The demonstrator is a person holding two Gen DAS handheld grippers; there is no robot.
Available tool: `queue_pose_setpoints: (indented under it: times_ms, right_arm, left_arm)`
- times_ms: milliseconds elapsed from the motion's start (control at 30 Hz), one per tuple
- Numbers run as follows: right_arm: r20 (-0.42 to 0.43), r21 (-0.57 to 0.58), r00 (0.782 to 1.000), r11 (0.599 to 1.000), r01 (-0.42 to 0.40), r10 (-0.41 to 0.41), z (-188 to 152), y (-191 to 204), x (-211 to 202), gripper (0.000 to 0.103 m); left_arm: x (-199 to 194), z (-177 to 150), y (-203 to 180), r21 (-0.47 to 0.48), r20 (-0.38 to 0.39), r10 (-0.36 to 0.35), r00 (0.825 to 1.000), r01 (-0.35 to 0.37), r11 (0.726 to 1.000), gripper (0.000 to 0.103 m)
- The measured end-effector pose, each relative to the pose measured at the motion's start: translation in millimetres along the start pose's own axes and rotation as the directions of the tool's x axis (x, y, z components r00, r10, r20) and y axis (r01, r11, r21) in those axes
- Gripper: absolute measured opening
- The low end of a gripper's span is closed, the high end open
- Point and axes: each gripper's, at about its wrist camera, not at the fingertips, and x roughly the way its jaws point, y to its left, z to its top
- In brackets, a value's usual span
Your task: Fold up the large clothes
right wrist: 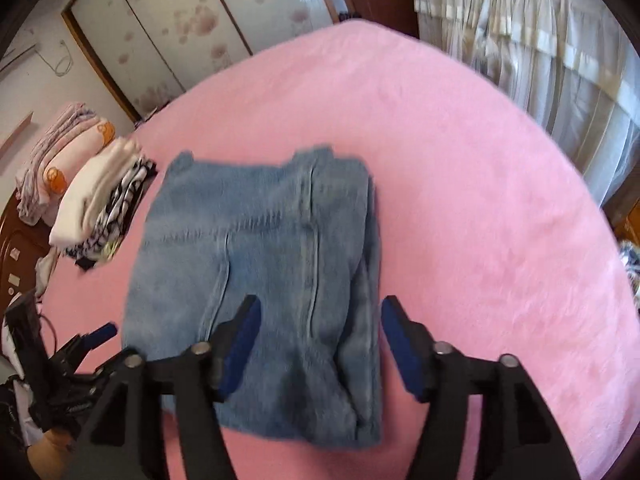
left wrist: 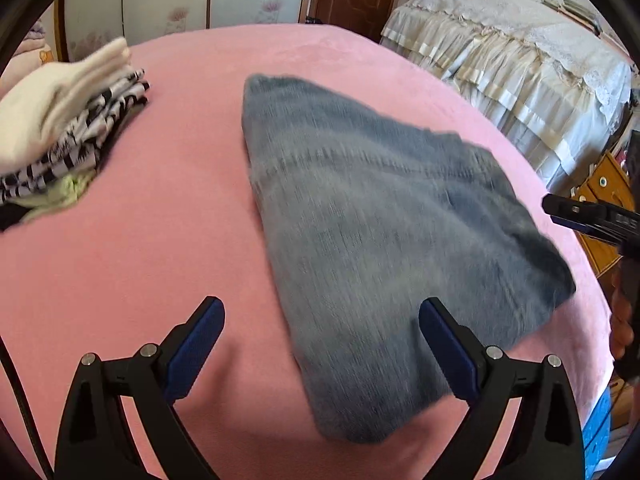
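The jeans [right wrist: 260, 280] are lying folded into a compact rectangle near the middle of the pink bed [right wrist: 460, 200], so this garment looks finished. Both grippers are hanging above it with jaws apart and nothing between them: the left gripper [left wrist: 320, 344] and the right gripper [right wrist: 320, 340]. A stack of folded clothes [left wrist: 68, 128] is sitting beside, probably where the jeans are going next.

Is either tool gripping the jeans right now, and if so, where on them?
Nothing is held. The left tool and right tool both stand open above the folded jeans, which lie free on the pink bed cover.
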Motion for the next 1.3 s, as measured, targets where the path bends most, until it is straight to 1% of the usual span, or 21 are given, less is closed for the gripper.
queue_pose_setpoints:
  times_ms: [67,167,233,267,300,333,367,400,467,533,633,667,767,833,900,933,1033,1100,1167,1233,1300]
  right_arm:
    - [0.001,0.012,1.0,1.0,0.006,-0.006,18,-3,11,0.064]
    - [-0.025,0.055,1.0,0.998,-0.002,0.003,43,-8,41,0.064]
    - [-0.047,0.082,0.999,0.997,0.014,-0.01,55,-11,64,0.064]
    - [-0.056,0.085,0.998,0.996,0.023,-0.018,59,-10,73,0.06]
    - [-0.068,0.085,0.998,0.996,0.014,-0.009,63,-9,82,0.051]
    - [-0.084,0.07,0.996,0.997,0.026,-0.02,62,-6,88,0.021]
    - [-0.091,0.043,0.995,0.998,0.047,-0.043,63,-2,90,0.012]
    - [-0.07,0.011,0.995,0.997,0.073,-0.072,63,3,88,0.011]
    - [-0.029,-0.007,0.997,0.997,0.078,-0.078,63,2,79,0.01]
    - [0.011,0.042,0.999,0.998,0.046,-0.047,61,-12,70,0.01]
    - [-0.095,0.019,0.992,0.996,0.082,-0.079,50,-21,97,0.014]
    - [-0.098,-0.006,0.99,0.995,0.101,-0.101,49,-18,99,0.014]
    - [-0.059,-0.015,0.988,0.989,0.144,-0.145,54,-5,81,0.019]
    - [0.011,-0.059,0.981,0.979,0.194,-0.194,52,13,60,0.019]
    - [0.061,-0.12,0.984,0.977,0.176,-0.17,43,36,42,0.019]
    - [0.061,-0.146,0.989,0.979,0.139,-0.131,37,50,36,0.019]
    - [0.01,-0.188,1.0,0.982,0.012,-0.011,12,80,29,0.019]
    - [-0.028,-0.22,0.999,0.975,-0.029,0.024,-10,97,31,0.019]
    - [-0.056,-0.247,0.998,0.969,-0.016,0.002,-29,98,40,0.019]
    - [-0.071,-0.256,0.997,0.966,0.025,-0.044,-43,87,49,0.019]
    - [-0.046,-0.245,0.995,0.967,0.071,-0.084,-49,69,45,0.016]
  left_arm:
    - [5,19,4,-0.017,-0.002,0.021,1.0,-0.021,1.0,0.097]
    - [23,50,12,-0.049,-0.027,0.017,0.999,-0.019,0.999,0.097]
    - [41,72,14,-0.074,-0.061,0.007,0.998,-0.011,0.997,0.093]
    - [50,81,15,-0.091,-0.074,-0.002,0.997,-0.005,0.996,0.086]
    - [56,88,15,-0.101,-0.083,-0.01,0.996,0.001,0.995,0.079]
    - [64,96,15,-0.112,-0.094,-0.019,0.995,0.008,0.994,0.076]
    - [69,100,15,-0.117,-0.096,-0.029,0.995,0.018,0.993,0.07]
    - [73,104,16,-0.12,-0.096,-0.027,0.995,0.015,0.993,0.068]
    - [77,107,17,-0.122,-0.078,0.007,0.997,-0.017,0.992,0.058]
    - [78,106,19,-0.128,-0.058,-0.002,0.998,-0.005,0.992,0.058]
    - [84,99,17,-0.085,-0.047,0.024,0.999,-0.028,0.996,0.058]
    - [84,98,16,-0.067,-0.04,0.035,0.999,-0.038,0.997,0.058]
    - [77,99,14,-0.063,-0.034,0.058,0.998,-0.06,0.996,0.058]
    - [66,99,12,-0.089,-0.022,0.063,0.998,-0.065,0.994,0.058]
    - [47,93,3,-0.108,0.018,0.037,0.999,-0.035,0.994,0.058]
    - [39,88,-2,-0.113,0.029,0.026,0.999,-0.023,0.993,0.058]
    - [24,66,-20,-0.112,0.033,0.011,0.999,-0.008,0.994,0.058]
    - [21,48,-29,-0.103,0.024,0.011,1.0,-0.009,0.995,0.058]
    - [20,30,-36,-0.081,0.015,0.031,0.999,-0.03,0.996,0.058]
    - [19,12,-43,-0.009,0.041,0.101,0.994,-0.101,0.995,0.058]
    - [19,1,-45,0.046,0.042,0.152,0.988,-0.153,0.987,0.058]
